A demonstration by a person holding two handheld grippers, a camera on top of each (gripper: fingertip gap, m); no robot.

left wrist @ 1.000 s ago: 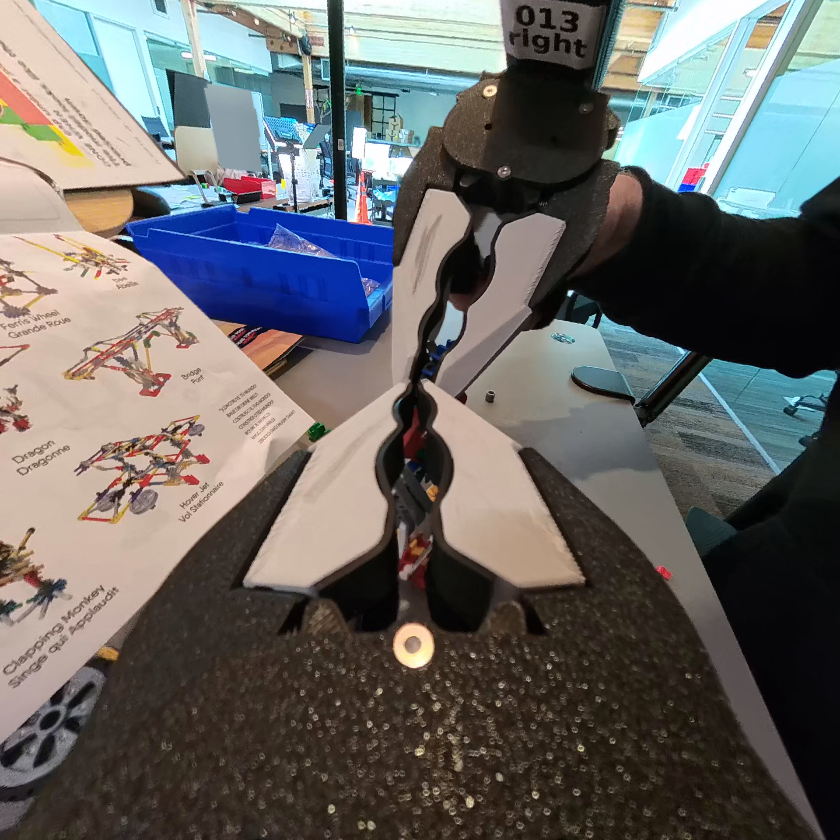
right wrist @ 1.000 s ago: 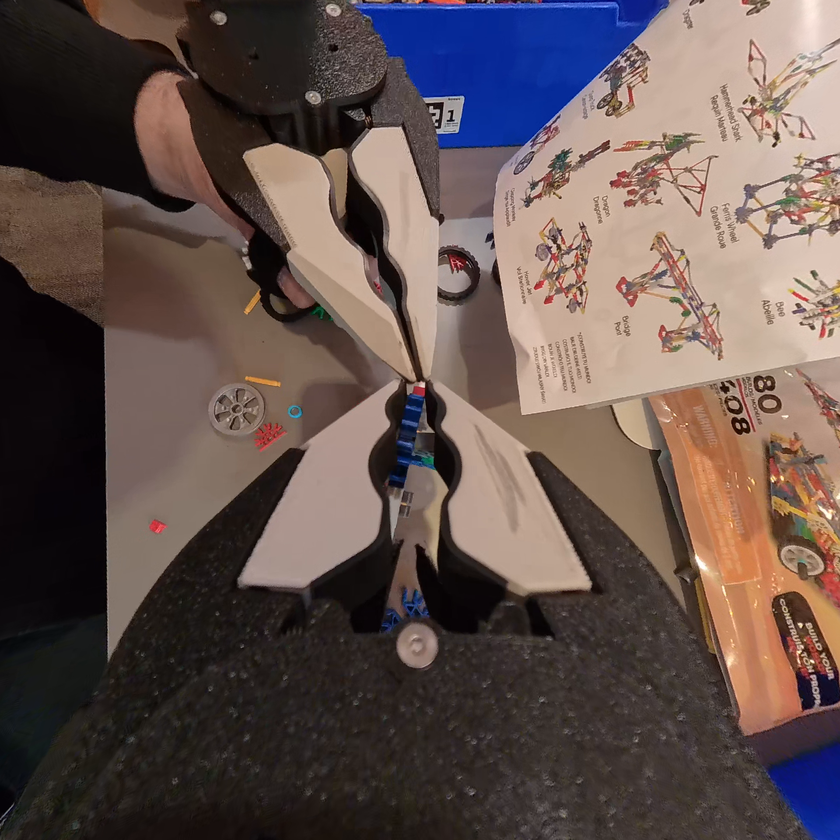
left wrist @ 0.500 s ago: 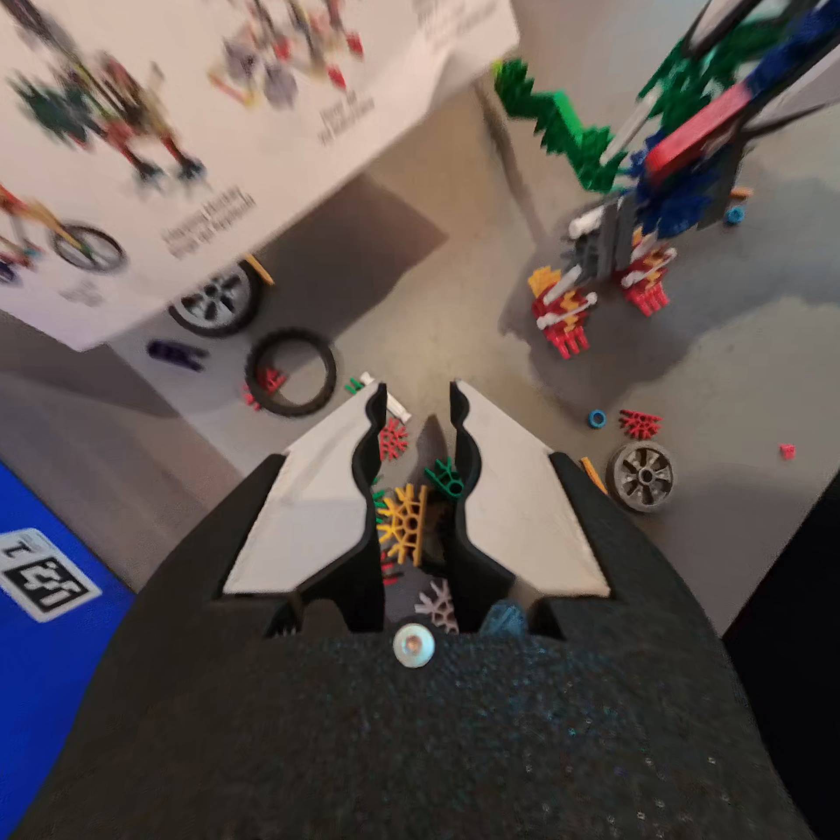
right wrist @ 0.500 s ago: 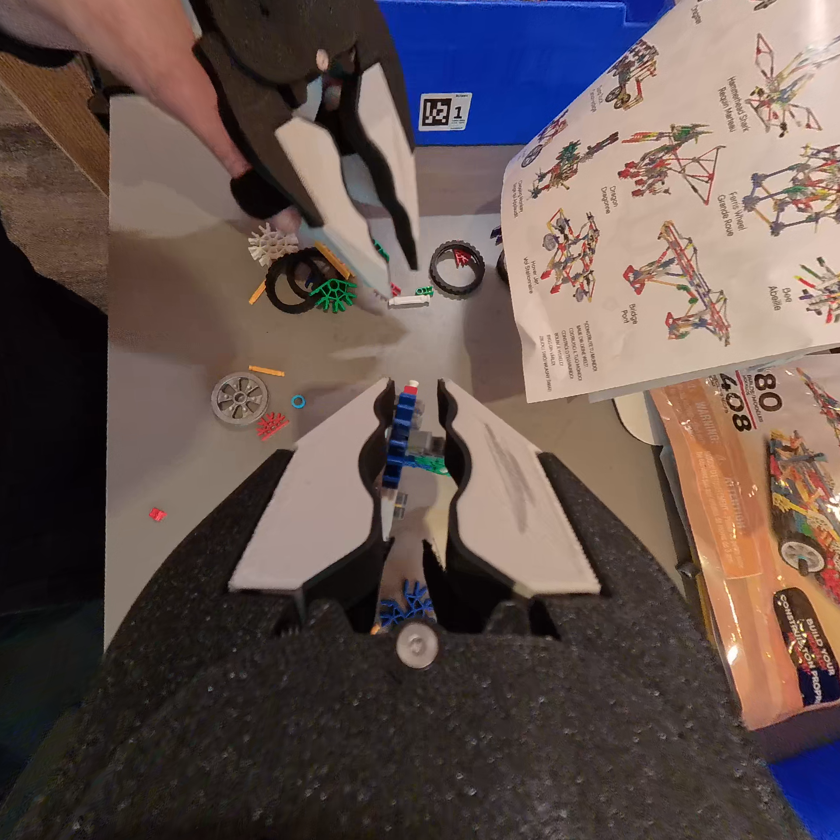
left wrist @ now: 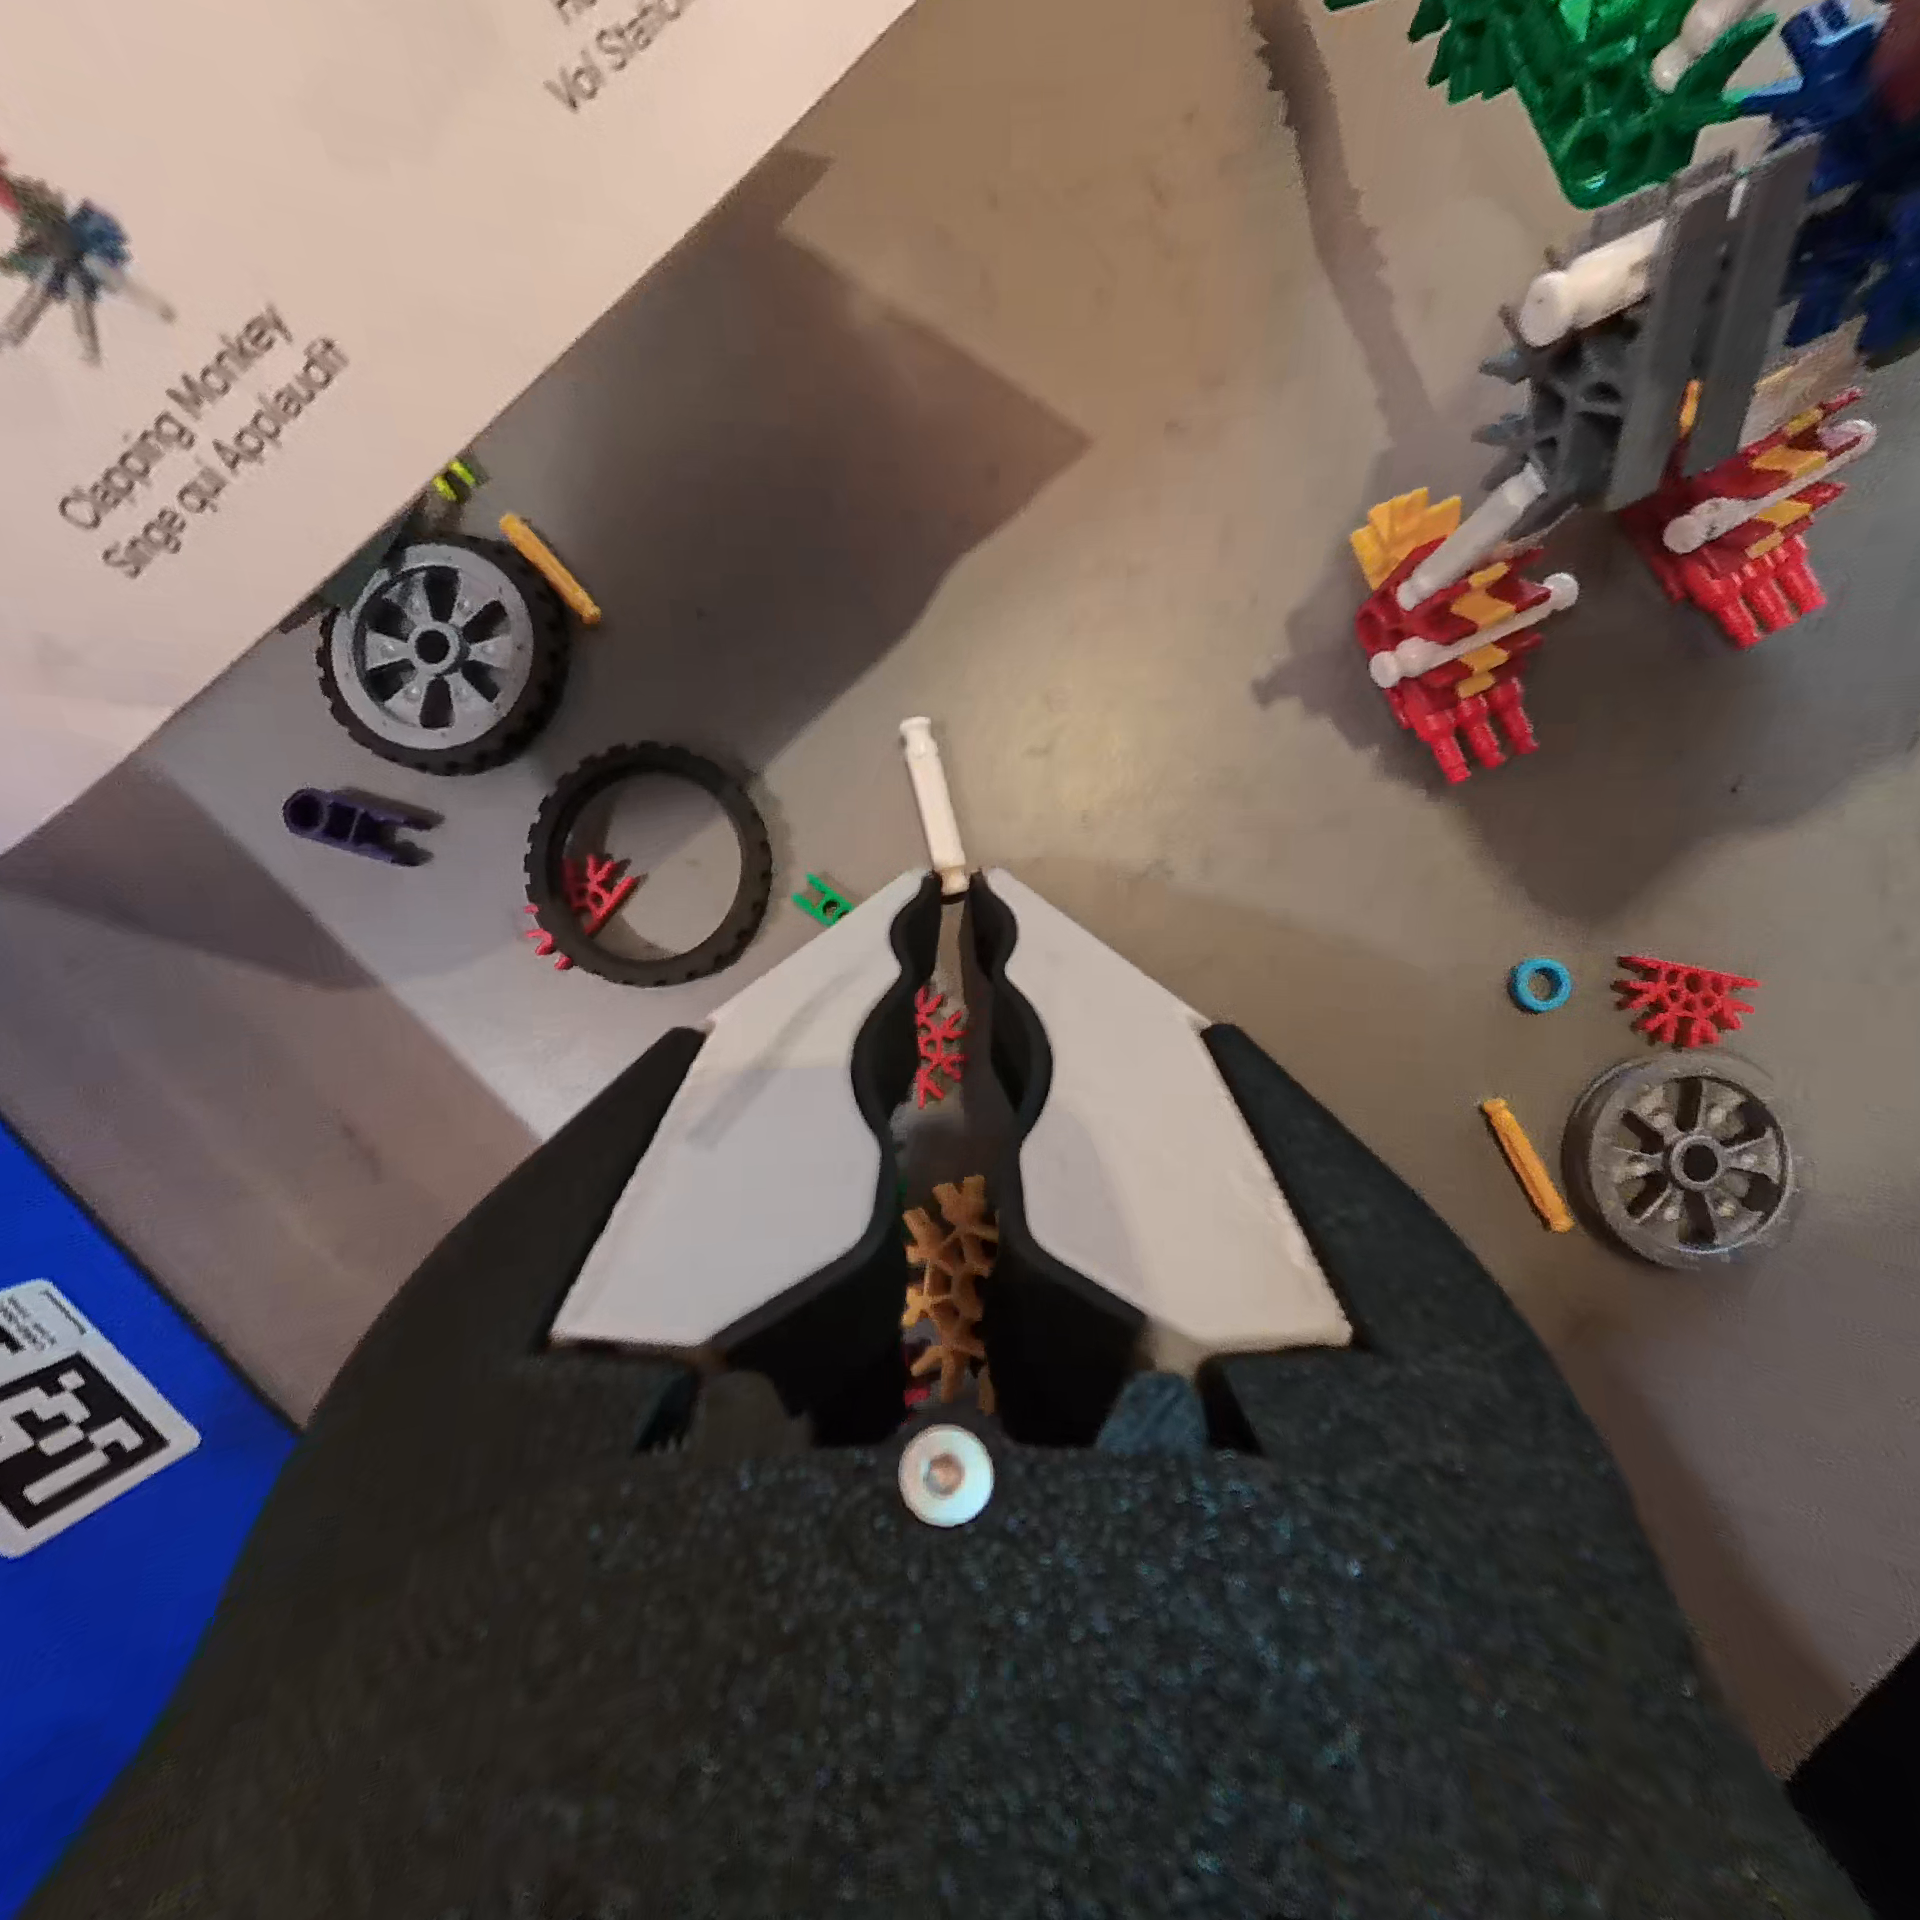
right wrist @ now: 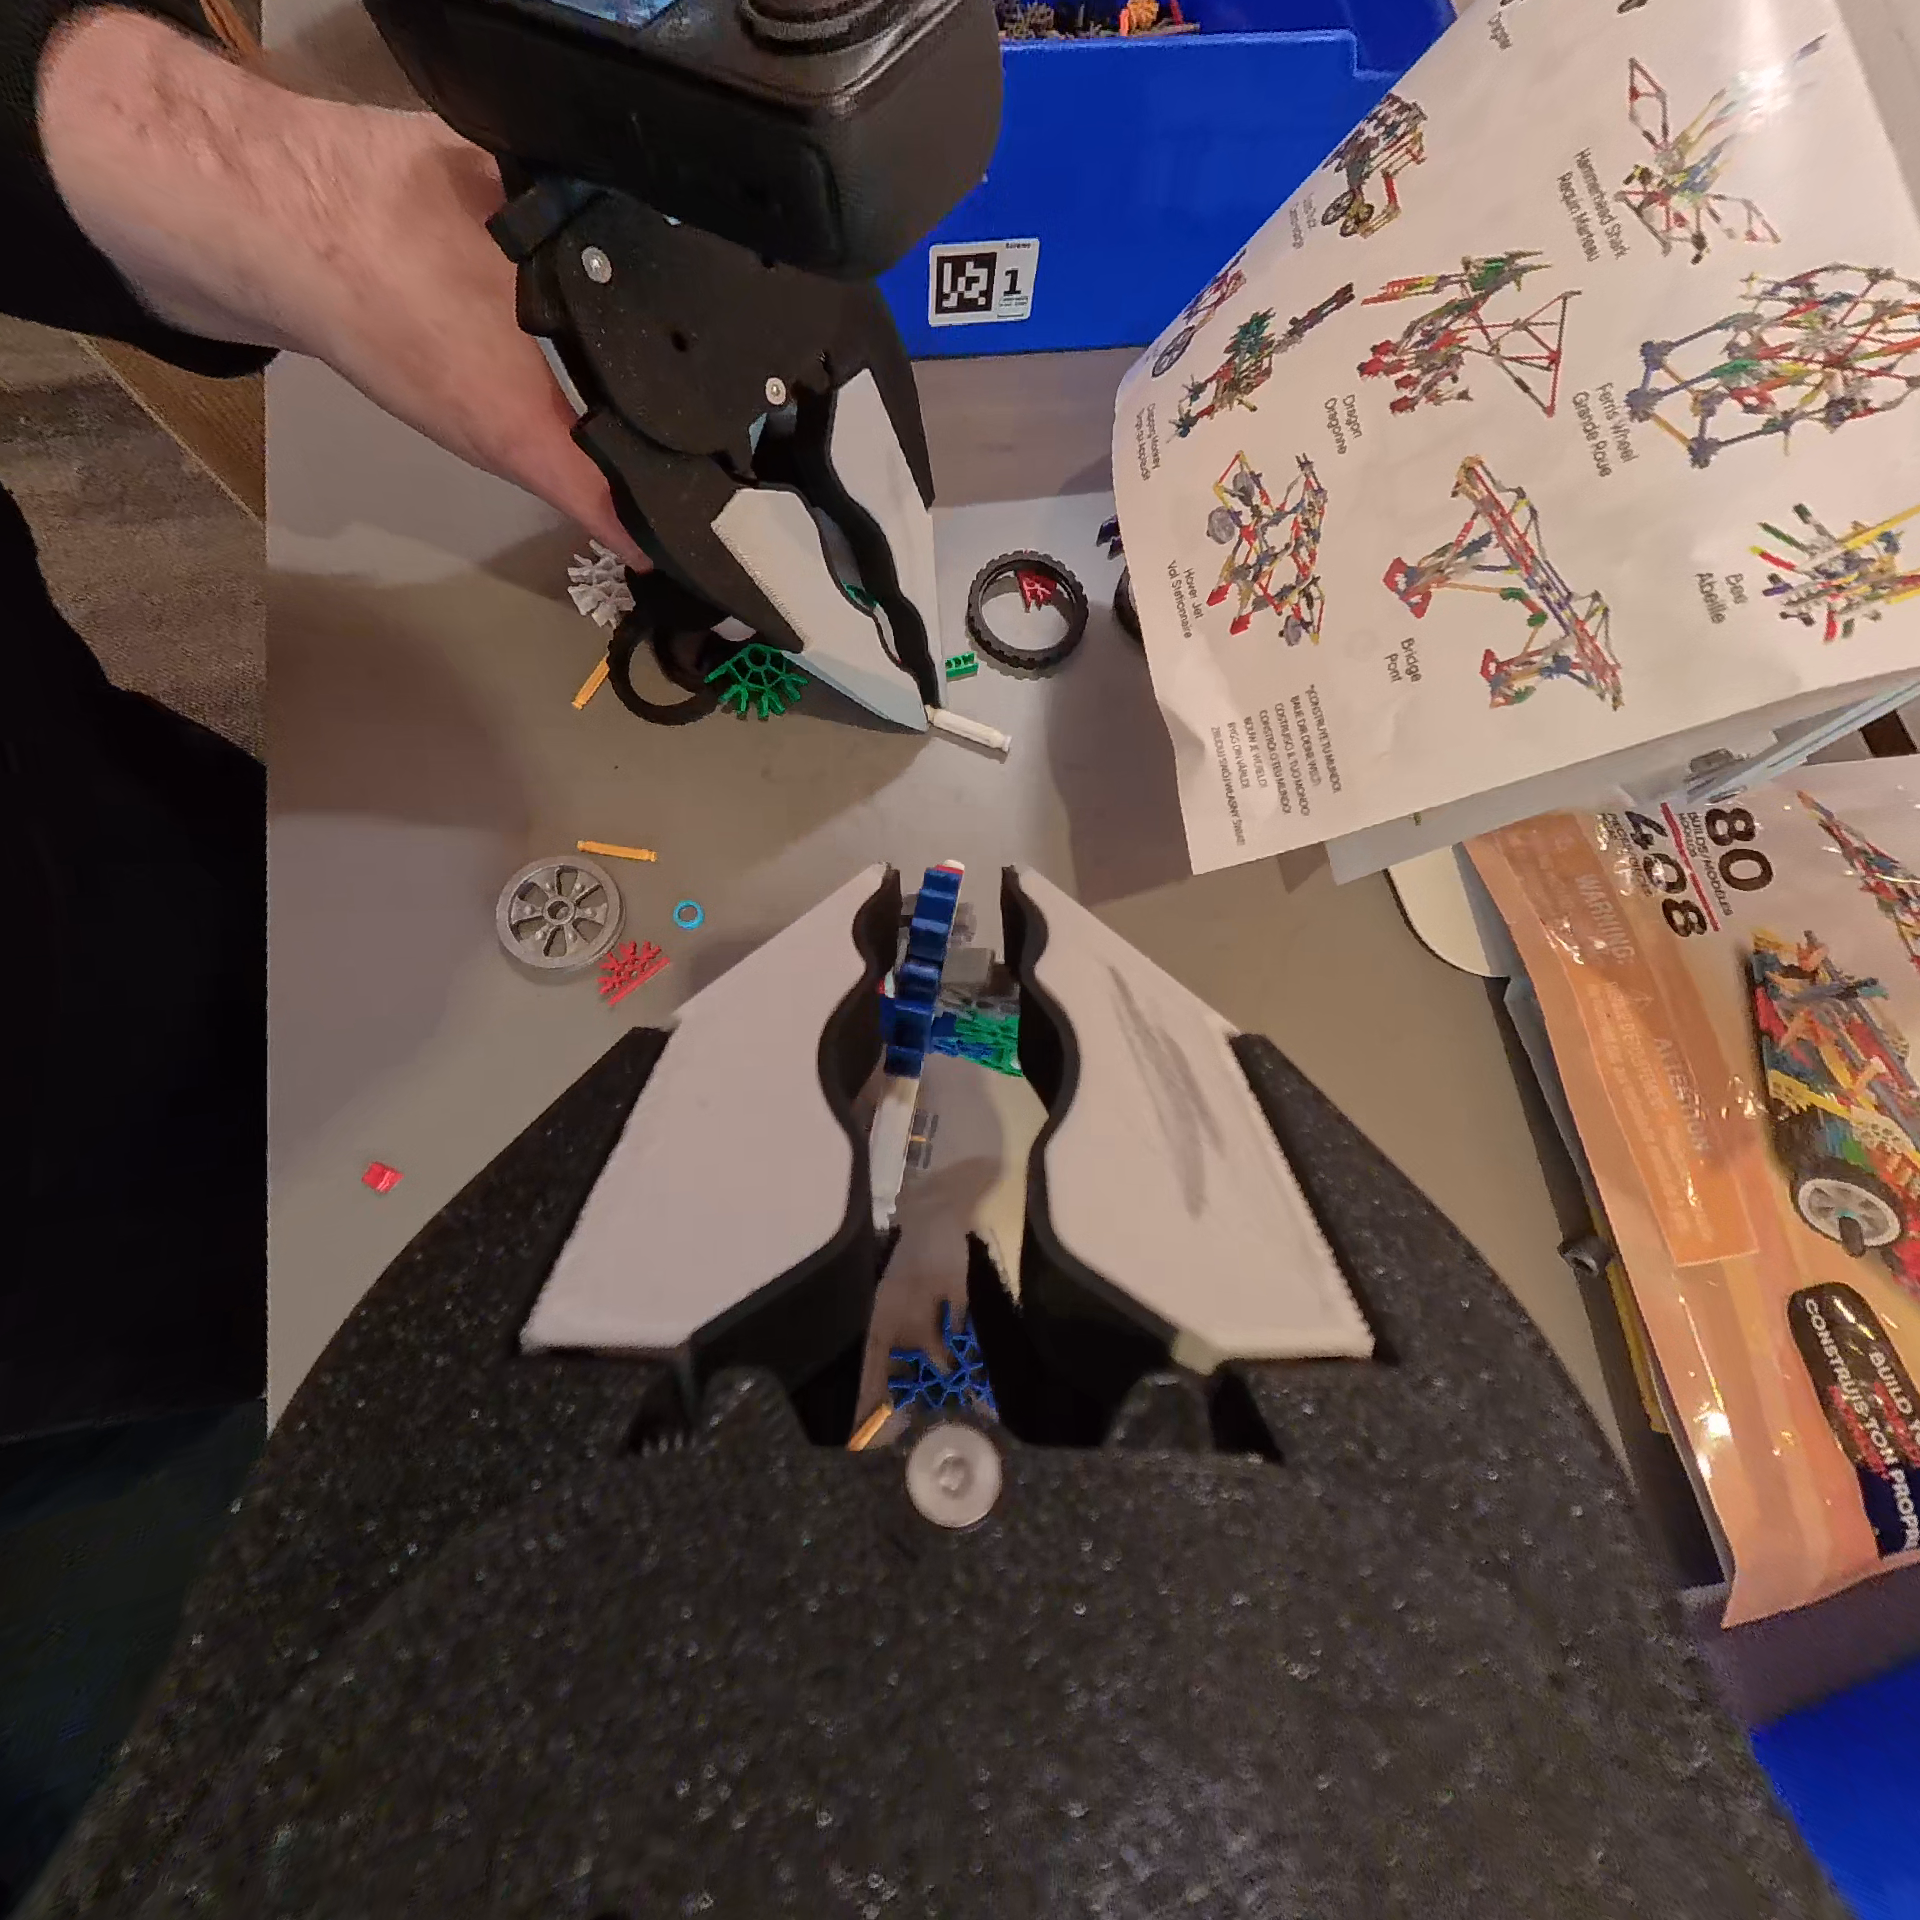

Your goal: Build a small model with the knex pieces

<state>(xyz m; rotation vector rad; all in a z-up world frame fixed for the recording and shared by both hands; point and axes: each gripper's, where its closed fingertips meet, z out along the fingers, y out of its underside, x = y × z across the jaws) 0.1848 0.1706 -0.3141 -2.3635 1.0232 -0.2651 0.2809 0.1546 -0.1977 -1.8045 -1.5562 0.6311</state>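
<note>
Claw tips of the left claw (left wrist: pixel 951 881) are seen pressed together on the near end of a short white rod (left wrist: pixel 932 795), which lies flat on the grey bench (left wrist: pixel 1143 831); its long axis runs straight on from the tips, away from the claw, so that the free end points forward. In the right wrist view the same rod (right wrist: pixel 966 730) is seen at the tip of the left claw (right wrist: pixel 928 710), low against the bench. The right claw (right wrist: pixel 943 883) is held well apart from it, nearer the camera side, and is closed on a built toy assembly (right wrist: pixel 920 977) of blue, grey and green pieces; in the left wrist view that assembly (left wrist: pixel 1683 343) is seen hanging above the bench with red and yellow feet.

An instruction sheet (right wrist: pixel 1538 416) with coloured model drawings is spread over the far right of the bench, beside a blue bin (right wrist: pixel 1143 187) and a bagged kit box (right wrist: pixel 1714 1143). A tyred wheel (left wrist: pixel 442 652) lies at the sheet's edge, and an empty black tyre (left wrist: pixel 652 862), with a red connector (left wrist: pixel 594 888) inside it, lies just left of the rod. A grey hub (left wrist: pixel 1681 1162), a red snowflake connector (left wrist: pixel 1683 995), a blue ring (left wrist: pixel 1538 984), an orange rod (left wrist: pixel 1525 1164), a purple connector (left wrist: pixel 348 816) and a green clip (left wrist: pixel 821 896) are scattered about.
</note>
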